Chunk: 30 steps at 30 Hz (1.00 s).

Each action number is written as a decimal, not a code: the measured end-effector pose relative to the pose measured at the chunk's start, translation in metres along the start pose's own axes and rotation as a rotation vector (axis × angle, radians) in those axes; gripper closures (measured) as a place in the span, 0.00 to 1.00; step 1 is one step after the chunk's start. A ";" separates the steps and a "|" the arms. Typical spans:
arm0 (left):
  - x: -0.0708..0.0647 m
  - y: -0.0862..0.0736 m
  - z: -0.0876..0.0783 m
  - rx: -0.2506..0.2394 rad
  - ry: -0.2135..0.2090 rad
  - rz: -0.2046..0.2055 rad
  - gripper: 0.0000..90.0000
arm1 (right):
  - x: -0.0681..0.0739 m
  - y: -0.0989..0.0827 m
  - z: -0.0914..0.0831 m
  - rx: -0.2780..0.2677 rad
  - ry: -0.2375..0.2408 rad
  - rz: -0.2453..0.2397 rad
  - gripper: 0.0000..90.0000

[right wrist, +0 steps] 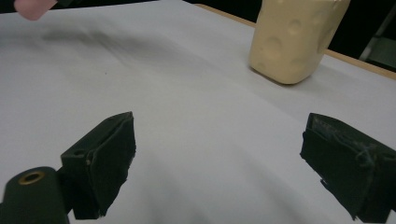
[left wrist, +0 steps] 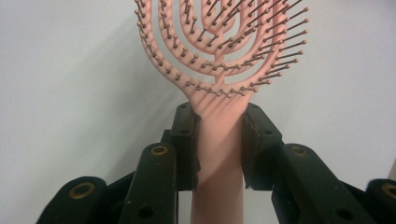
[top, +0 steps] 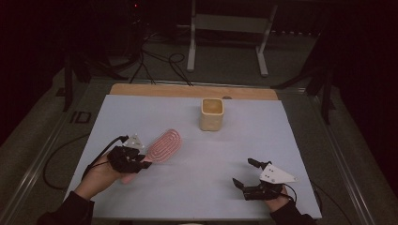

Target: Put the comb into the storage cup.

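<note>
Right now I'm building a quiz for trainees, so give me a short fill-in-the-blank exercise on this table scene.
1. The left gripper is shut on the handle of a pink ____.
2. The right gripper has its jaws ____, with nothing between them.
3. The cream cup stands ____ on the table, its opening facing up.

Missing words: hairbrush; open; upright

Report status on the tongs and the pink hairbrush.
Left tongs shut on hairbrush handle. Right tongs open, empty. Cream cup upright beyond the brush, path clear.
</note>
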<state>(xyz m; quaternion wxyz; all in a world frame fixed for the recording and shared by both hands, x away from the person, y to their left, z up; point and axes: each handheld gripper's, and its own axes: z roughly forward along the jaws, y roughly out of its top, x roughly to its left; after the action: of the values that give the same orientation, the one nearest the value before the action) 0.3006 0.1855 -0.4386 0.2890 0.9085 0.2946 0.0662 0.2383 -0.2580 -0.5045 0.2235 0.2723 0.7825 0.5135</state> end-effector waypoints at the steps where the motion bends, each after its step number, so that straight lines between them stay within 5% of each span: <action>1: -0.001 0.003 0.001 -0.010 -0.010 0.009 0.78 | 0.000 0.000 0.000 -0.001 0.000 0.000 0.11; 9: -0.008 0.026 0.007 -0.058 -0.009 0.043 0.78 | -0.001 0.000 0.000 -0.001 -0.007 0.002 0.11; 30: -0.014 0.068 0.019 -0.187 -0.008 0.044 0.78 | 0.000 0.000 -0.002 -0.002 -0.007 0.008 0.11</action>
<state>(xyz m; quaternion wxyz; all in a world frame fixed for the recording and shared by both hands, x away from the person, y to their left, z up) 0.3288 0.1235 -0.4150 0.3722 0.8840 0.2660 0.0962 0.2376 -0.2592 -0.5035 0.2246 0.2768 0.7800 0.5143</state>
